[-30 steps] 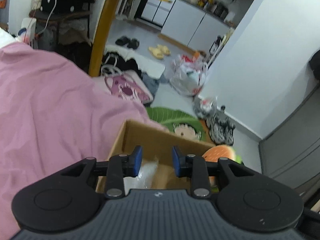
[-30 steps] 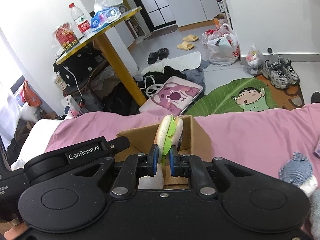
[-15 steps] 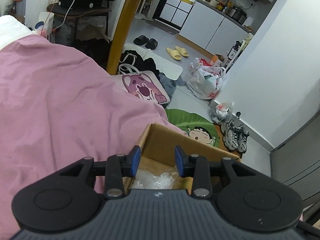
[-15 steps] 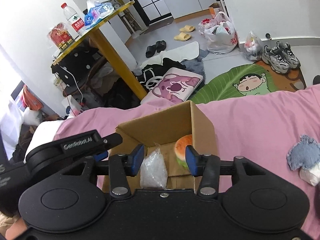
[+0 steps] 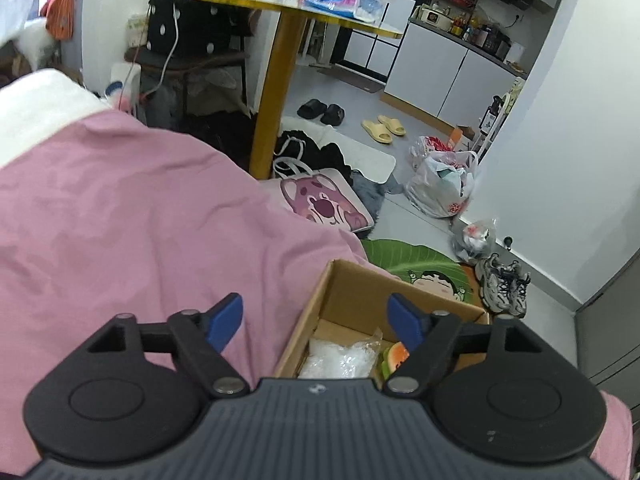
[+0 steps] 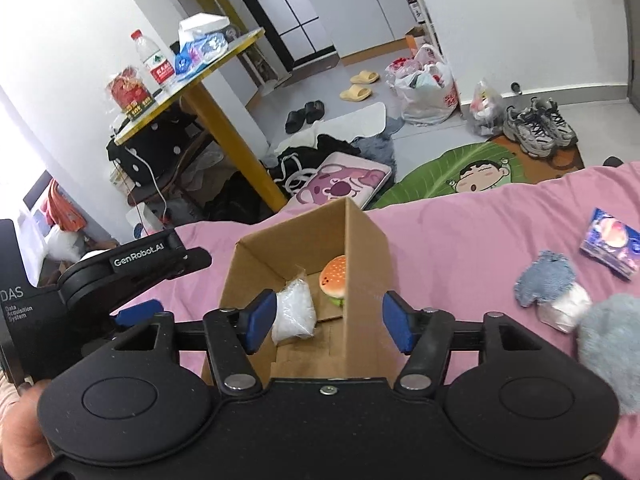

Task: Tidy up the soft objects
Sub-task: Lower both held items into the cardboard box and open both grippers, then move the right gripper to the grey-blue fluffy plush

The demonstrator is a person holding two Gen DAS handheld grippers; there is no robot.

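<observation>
Pink bedding [image 6: 460, 240] is covering the bed, and one open box [image 6: 366, 252] is being carried on it near the foot edge. Two soft things are lying inside: one burger toy [image 6: 334, 278] with an orange speckled bun and a green layer beneath, resting against the right wall, and one clear crinkled bag [image 6: 294, 310] just beside it on the left. In the left wrist view the same bag [image 5: 342, 358] and a slice of the burger [image 5: 396, 356] are being seen on the box floor.

Three more soft things are being left on the bedding, well apart from the box on its right: one denim patch [image 6: 546, 278], one white pouch [image 6: 564, 308] touching it, and one grey plush [image 6: 612, 344] at the frame edge. One blue packet [image 6: 610, 246] is lying beyond them.

Both grippers are being held above the near end of the box. The left gripper [image 5: 316, 318] is being opened, its jaws wide apart with nothing gripped. The right gripper [image 6: 328, 316] is also being opened, its jaws straddling the right wall without pressing on it, and nothing is being held.

On the floor, two pairs of slippers, one pair of trainers, one cartoon mat and a yellow-legged table are being seen.
</observation>
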